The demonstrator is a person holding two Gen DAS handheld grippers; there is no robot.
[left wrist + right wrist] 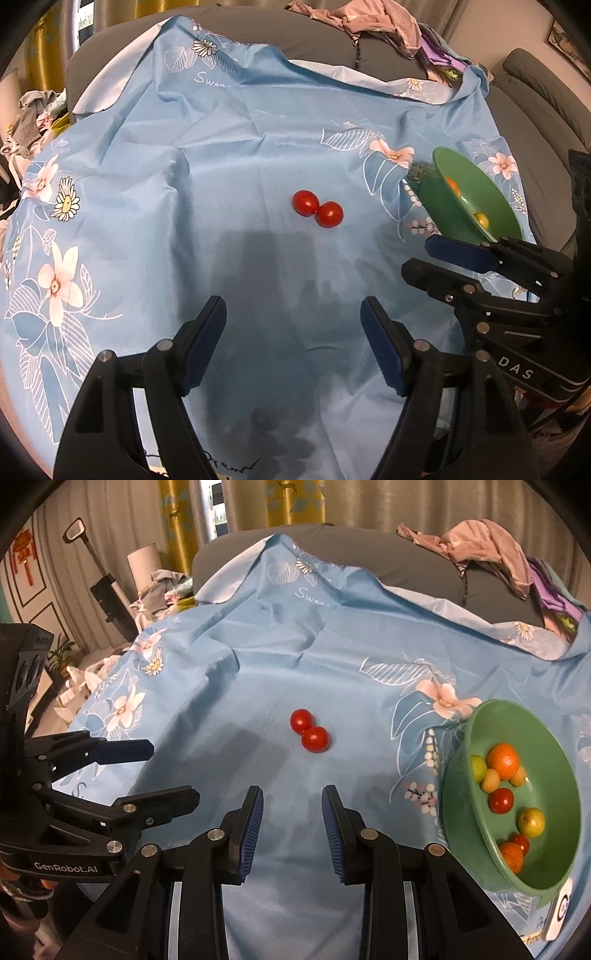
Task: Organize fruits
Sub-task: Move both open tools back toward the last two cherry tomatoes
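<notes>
Mid-cloth, on the blue floral cloth [258, 657]: two small red tomatoes, round, glossy, smooth-skinned, touching each other. Far one [301, 720] a shade smaller-looking, near one [314, 739] just right of it and closer to the cams. Both loose, gripped by nothing.

Off to the right, near the cloth's edge: green bowl [554, 782], tilted w/ its mouth toward the right wrist cam. Inside: a big orange fruit [502, 760], a pale green one [479, 768], a peach-coloured one [491, 780], a red one [501, 800], a yellow-green one [531, 821], another orange one [511, 856] low down; possibly one more red piece behind that last one, hard to make out.

Left tool [293, 314]: released, blue pads wide apart, nothing between, hanging above bare cloth on the near side of the tomatoes, shadow falling on the fabric ahead of it.

Right tool [292, 794]: pads drawn close but w/ a narrow gap showing, empty, grasping nothing; also short of the tomatoes, bowl to its right.

Behind: grey cushions [424, 565] and a heap of pinkish clothes [487, 542].
</notes>
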